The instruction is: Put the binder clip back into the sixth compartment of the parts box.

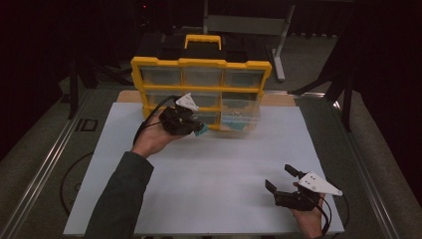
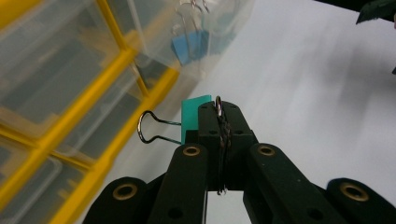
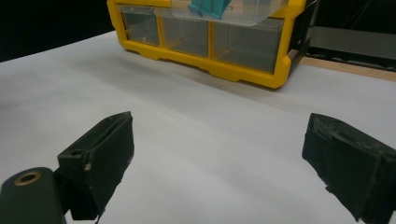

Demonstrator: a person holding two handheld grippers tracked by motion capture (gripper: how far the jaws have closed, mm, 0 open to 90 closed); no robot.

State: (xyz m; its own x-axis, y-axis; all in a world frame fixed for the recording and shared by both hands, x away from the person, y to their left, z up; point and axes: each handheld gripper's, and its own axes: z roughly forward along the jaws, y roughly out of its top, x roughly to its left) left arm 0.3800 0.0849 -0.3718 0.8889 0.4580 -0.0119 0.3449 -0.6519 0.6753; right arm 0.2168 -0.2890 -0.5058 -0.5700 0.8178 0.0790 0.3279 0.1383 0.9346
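We see the left gripper [image 1: 195, 127] raised just in front of the organizer [image 1: 201, 89], its jaws clamped on a teal clip [image 2: 195, 117]. In the left gripper view the jaws meet on 1 wire handle of the clip, while the teal body and the other wire loop jut out to the jaws' left. The clip hangs clear of the white mat [image 1: 209, 169], just beside the organizer's lower row.

A clear drawer [image 1: 241, 118] stands pulled out from the organizer's bottom right; more clips [image 2: 190, 45] lie inside, blue or teal, though the plastic blurs them and we cannot count them.

The right gripper [image 1: 282, 178] rests near the mat's front right corner, well apart from the organizer. Its 2 jaws stand wide apart in the right gripper view, with bare mat between them. A sleeve [image 1: 119, 199] reaches in from the bottom left toward the left gripper.
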